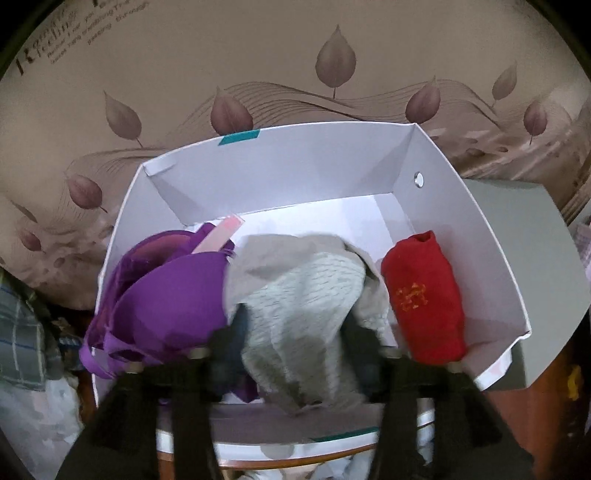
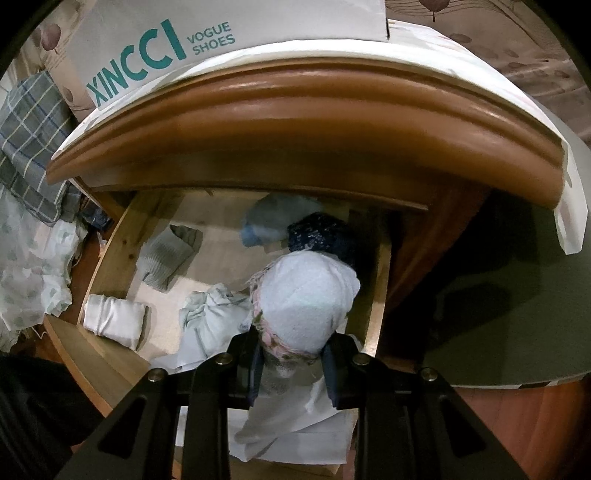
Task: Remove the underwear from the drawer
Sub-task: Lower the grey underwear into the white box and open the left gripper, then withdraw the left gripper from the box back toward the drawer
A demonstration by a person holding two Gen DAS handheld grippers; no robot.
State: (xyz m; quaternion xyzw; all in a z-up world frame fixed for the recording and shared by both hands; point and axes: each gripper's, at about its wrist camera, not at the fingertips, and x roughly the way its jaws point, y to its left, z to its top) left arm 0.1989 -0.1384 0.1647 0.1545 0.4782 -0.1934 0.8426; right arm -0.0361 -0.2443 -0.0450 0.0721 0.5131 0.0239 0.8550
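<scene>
over the white shoe box (image 1: 498,258), the left gripper (image 1: 295,354) is standing half open around a grey-green underwear piece (image 1: 303,295) lying inside, between a purple bra (image 1: 166,295) and red roll (image 1: 424,295). above the wooden drawer (image 2: 110,258), the right gripper (image 2: 293,369) is pinching a pale blue rolled underwear (image 2: 306,295).

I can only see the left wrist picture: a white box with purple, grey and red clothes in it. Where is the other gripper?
Observer: The right gripper is over an open wooden drawer, shut on a white bundle with pink trim.
Operator: Is anything else in that drawer?
Observer: Yes, among others a grey folded piece and a white folded piece.
Operator: And what is my white box?
Observer: A shoebox; its side reads XINCCI VOGUE SHOES.
</scene>
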